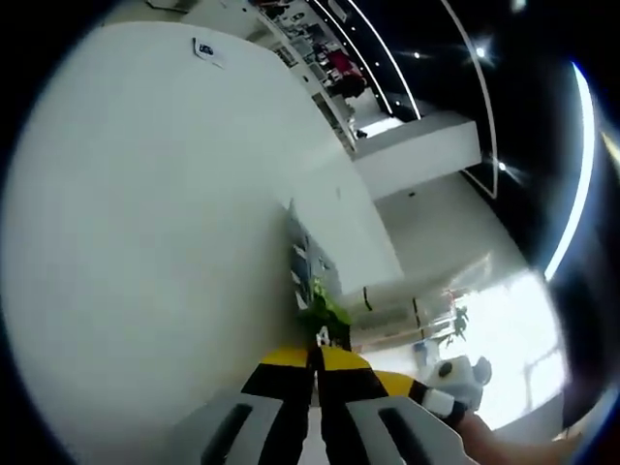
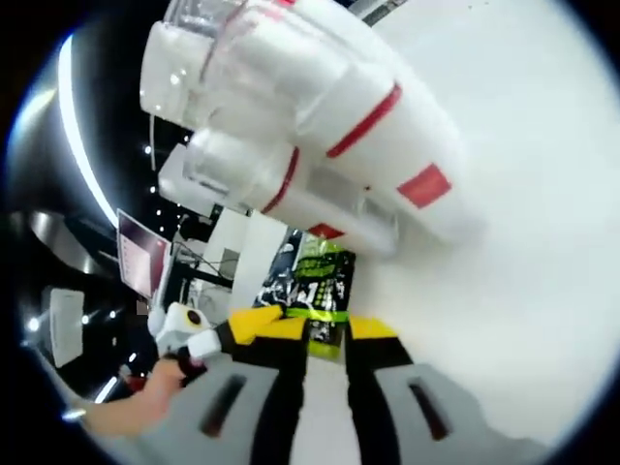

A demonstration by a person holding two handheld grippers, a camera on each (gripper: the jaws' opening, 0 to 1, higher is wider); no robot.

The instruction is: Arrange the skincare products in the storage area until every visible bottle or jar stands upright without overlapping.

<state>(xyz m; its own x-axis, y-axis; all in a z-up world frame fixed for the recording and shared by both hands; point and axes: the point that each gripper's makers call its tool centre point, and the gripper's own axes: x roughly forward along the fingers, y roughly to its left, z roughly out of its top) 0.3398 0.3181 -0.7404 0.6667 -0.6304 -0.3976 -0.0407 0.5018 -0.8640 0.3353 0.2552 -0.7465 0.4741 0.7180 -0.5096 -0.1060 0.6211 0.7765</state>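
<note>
Now | two white bottles [image 2: 320, 126] (red-banded) | table [image 1: 145, 242] | both claws pressed together

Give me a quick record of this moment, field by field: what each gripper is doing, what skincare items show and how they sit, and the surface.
left gripper: jaws close together, nothing between them
right gripper: narrow gap between jaws, holding nothing
products: two white bottles with red bands, clear caps, seen ahead in the right gripper view, side by side
bottle contact: touching or overlapping, cannot tell which
surface: white tabletop
task state: bottles not yet separated
</note>
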